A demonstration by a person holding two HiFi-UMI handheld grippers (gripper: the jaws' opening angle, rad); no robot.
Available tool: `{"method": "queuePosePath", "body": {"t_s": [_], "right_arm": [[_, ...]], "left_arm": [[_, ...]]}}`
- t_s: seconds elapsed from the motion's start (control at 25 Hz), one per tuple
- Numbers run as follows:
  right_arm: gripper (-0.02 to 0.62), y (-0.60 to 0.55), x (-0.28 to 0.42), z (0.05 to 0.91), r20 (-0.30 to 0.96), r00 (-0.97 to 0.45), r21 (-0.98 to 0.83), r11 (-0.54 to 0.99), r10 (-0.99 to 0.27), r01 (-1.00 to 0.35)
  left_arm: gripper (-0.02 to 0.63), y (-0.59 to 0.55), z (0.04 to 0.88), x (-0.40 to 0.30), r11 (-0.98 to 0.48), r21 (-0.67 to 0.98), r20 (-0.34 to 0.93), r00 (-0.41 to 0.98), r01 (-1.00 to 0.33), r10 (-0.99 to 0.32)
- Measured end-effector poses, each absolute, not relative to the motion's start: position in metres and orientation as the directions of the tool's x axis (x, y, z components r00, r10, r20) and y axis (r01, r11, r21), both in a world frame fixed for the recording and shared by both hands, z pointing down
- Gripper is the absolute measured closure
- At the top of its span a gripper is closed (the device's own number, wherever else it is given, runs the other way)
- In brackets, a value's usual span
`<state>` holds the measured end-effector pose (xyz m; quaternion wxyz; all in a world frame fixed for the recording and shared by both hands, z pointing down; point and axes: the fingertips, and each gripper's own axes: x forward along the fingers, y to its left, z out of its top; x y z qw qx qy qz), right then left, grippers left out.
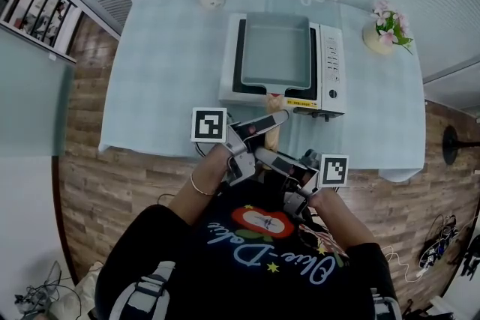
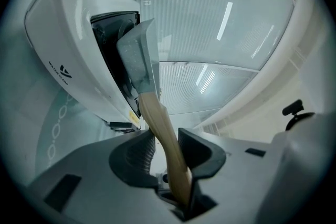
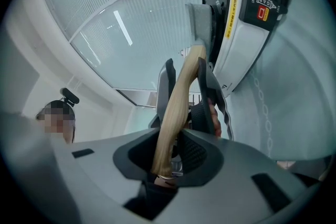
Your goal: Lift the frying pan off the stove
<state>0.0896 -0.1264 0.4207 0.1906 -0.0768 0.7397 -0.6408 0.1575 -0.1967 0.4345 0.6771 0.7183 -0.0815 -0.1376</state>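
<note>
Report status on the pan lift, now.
Left claw and right claw both shut on the wooden handle. Frying pan sits on the stove. Nothing in the way.

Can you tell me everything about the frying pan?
The frying pan is square with deep sides, greyish, probably metal, and empty. It sits flat on the white stove. Its long, pale wooden handle sticks out over the stove's front edge toward the person. Both tools are clamped on that handle: the left tool nearer the pan, the right tool near the handle's end.
</note>
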Motion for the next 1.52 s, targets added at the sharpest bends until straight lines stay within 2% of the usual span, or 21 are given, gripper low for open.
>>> {"method": "queuePosePath", "body": {"t_s": [0.8,1.52], "right_arm": [[0.505,-0.131,0.091,0.384,-0.263,-0.906,-0.951,0.244,-0.331,0.187],[0.505,-0.138,0.093,0.342,-0.305,-0.898,-0.921,0.337,-0.317,0.193]], "left_arm": [[0.483,-0.202,0.394,0.157,-0.182,0.983,-0.049,0.949,-0.009,-0.310],[0.480,-0.209,0.342,0.160,-0.306,0.952,-0.080,0.951,-0.016,-0.297]]}}
